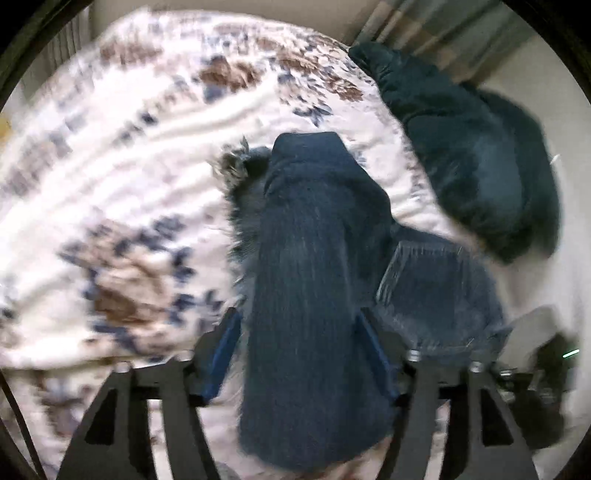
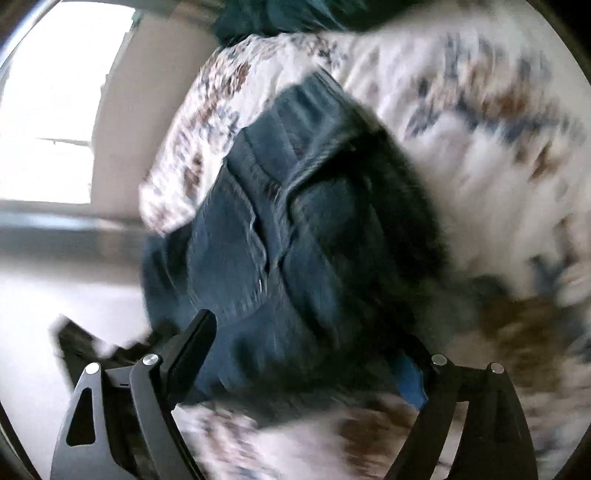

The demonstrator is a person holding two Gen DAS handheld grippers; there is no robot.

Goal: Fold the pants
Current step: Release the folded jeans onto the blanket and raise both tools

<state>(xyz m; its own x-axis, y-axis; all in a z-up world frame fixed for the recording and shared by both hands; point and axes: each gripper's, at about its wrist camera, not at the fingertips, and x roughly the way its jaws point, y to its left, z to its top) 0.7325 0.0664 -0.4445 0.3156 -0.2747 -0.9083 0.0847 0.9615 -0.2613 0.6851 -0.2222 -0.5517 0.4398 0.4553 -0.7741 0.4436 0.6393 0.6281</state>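
Observation:
Dark blue jeans [image 1: 314,258] lie on a bed with a white floral blanket [image 1: 129,166]. In the left wrist view one leg with a frayed hem runs straight out between the fingers of my left gripper [image 1: 299,347]; the jaws stand wide on either side of the cloth. A back pocket [image 1: 421,273] shows to the right. In the right wrist view the waist and pocket part of the jeans [image 2: 280,229] fills the space between the fingers of my right gripper [image 2: 306,354], whose jaws also stand wide apart. Both views are motion-blurred.
A dark teal garment [image 1: 469,147] lies at the bed's far right edge and shows at the top of the right wrist view [image 2: 280,14]. Beyond the bed are a pale floor [image 2: 55,314], a wall and a bright window [image 2: 55,110].

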